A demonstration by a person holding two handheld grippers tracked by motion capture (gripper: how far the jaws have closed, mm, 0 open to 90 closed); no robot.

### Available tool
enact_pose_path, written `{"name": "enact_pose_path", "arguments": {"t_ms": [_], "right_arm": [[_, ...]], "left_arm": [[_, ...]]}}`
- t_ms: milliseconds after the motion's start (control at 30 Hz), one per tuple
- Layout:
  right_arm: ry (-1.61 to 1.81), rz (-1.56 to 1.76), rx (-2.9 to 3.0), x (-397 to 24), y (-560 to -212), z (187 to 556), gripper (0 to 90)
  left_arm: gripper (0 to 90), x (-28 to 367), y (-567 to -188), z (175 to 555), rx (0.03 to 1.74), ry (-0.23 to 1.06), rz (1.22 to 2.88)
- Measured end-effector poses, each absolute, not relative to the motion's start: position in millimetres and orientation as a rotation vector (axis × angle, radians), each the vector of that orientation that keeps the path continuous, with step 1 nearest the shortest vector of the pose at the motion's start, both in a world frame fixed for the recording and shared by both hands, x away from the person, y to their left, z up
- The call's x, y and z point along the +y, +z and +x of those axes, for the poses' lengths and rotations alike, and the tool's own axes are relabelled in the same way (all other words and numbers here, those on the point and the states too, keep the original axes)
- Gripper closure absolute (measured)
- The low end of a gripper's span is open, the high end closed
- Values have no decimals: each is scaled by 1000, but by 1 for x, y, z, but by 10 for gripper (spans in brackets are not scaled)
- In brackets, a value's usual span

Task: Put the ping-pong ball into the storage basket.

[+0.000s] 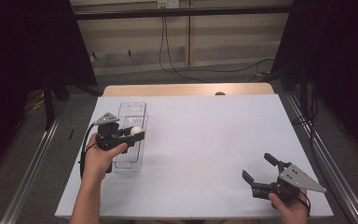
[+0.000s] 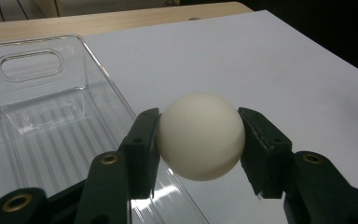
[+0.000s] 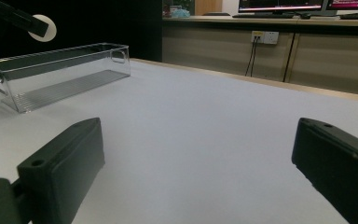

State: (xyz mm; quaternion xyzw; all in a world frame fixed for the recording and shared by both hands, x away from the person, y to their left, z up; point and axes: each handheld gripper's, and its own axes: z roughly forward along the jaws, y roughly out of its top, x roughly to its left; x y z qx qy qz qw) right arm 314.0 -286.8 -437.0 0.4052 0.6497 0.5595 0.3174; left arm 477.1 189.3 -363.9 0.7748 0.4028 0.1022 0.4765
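The left gripper [image 1: 131, 135] is clamped on a white ball [image 1: 135, 130], one pad on each side of its widest part, so the ball sits squarely between the black jaws and cannot roll out. In the high view it hangs at about 9 o'clock from the table's centre, over the right-hand wall of a clear plastic bin [image 1: 131, 109]; in the left gripper view the ball [image 2: 201, 136] hovers above that rim with the empty ribbed floor of the bin [image 2: 37, 135] off to its 9 o'clock, which suggests the ball is about to be dropped in. The right gripper [image 1: 259, 169] rests near 5 o'clock, well apart, jaws spread wide with nothing between them, apparently parked out of the way. The table [image 1: 205, 140] is covered by a plain white sheet, with a wooden edge showing at 12 o'clock. Beyond lie grey flooring, trailing cables, dark curtains at both sides and a panelled wall.
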Motion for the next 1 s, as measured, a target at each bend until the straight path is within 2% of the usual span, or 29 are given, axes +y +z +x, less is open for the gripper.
{"name": "enact_pose_path", "arguments": {"t_ms": [1000], "right_arm": [[1472,1060,1711,-287,-437,314,18]], "left_arm": [[511,198,-365,479,1004,290,1885]]}}
